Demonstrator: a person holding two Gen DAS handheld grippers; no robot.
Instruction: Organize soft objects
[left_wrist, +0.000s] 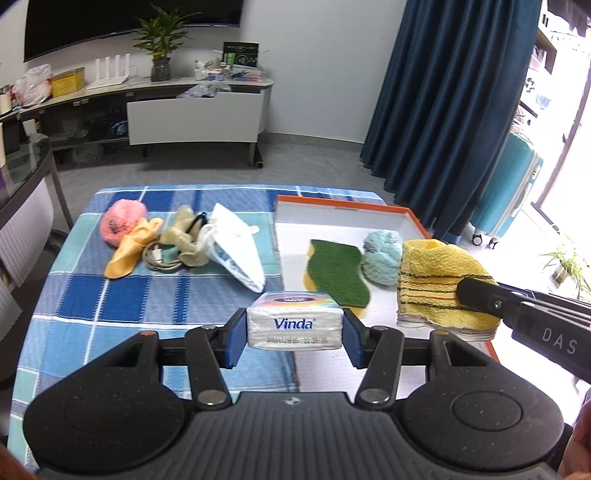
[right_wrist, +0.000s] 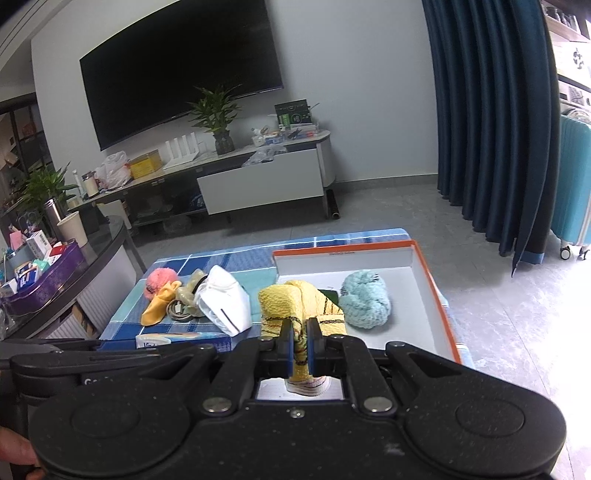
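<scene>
My left gripper (left_wrist: 294, 328) is shut on a white Vinda tissue pack (left_wrist: 293, 319), held above the checked cloth at the near left edge of the orange-rimmed white tray (left_wrist: 413, 221). My right gripper (right_wrist: 300, 349) is shut on a folded yellow striped towel (right_wrist: 291, 301), carried over the tray's near part. That towel (left_wrist: 439, 280) and the right gripper's arm show at the right of the left wrist view. In the tray lie a green and yellow sponge (left_wrist: 334, 273) and a light blue fluffy ball (left_wrist: 382, 256).
On the blue checked tablecloth (left_wrist: 110, 295), left of the tray, lie a pink puff (left_wrist: 120, 219), a yellow cloth (left_wrist: 131, 251), a beige scrunchie with a cable (left_wrist: 177, 243) and a white drawstring bag (left_wrist: 232, 243). A glass side table (right_wrist: 74, 266) stands at the left.
</scene>
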